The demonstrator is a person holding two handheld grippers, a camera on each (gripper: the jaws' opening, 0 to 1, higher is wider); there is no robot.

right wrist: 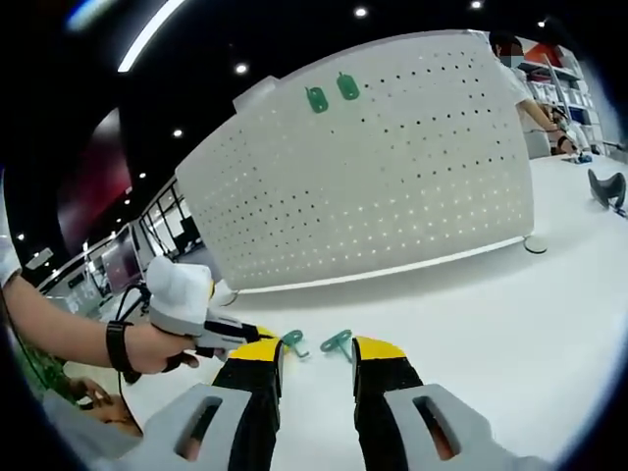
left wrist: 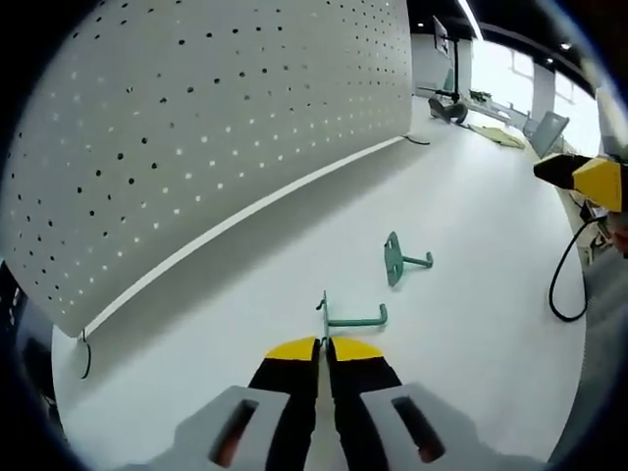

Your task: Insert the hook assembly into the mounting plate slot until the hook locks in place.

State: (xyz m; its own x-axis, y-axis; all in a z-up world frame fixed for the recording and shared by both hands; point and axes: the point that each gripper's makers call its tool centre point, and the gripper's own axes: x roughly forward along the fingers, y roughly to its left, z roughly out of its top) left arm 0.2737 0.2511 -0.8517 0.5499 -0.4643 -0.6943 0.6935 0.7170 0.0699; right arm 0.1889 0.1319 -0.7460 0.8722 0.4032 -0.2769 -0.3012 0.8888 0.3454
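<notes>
A big white pegboard [left wrist: 196, 128] stands upright on the white table [left wrist: 471, 216]; two green hooks [right wrist: 316, 99] [right wrist: 347, 87] hang near its top. Two more green hooks lie on the table. My left gripper [left wrist: 322, 345] is shut on the thin plate of the near hook [left wrist: 351, 319], whose arm points right. The other loose hook [left wrist: 400, 259] lies a little farther on, apart from it. In the right gripper view a hand holds the left gripper [right wrist: 267, 340] against that near hook [right wrist: 291, 341]. My right gripper [right wrist: 319, 353] stands open, the second hook [right wrist: 337, 341] just beyond its jaws.
A black cable [left wrist: 564, 285] loops at the table's right edge under the right gripper's yellow tip [left wrist: 594, 180]. A person [right wrist: 510, 69] stands behind the board's far end. A black object [right wrist: 606, 186] and a small disc [right wrist: 535, 245] lie at the right.
</notes>
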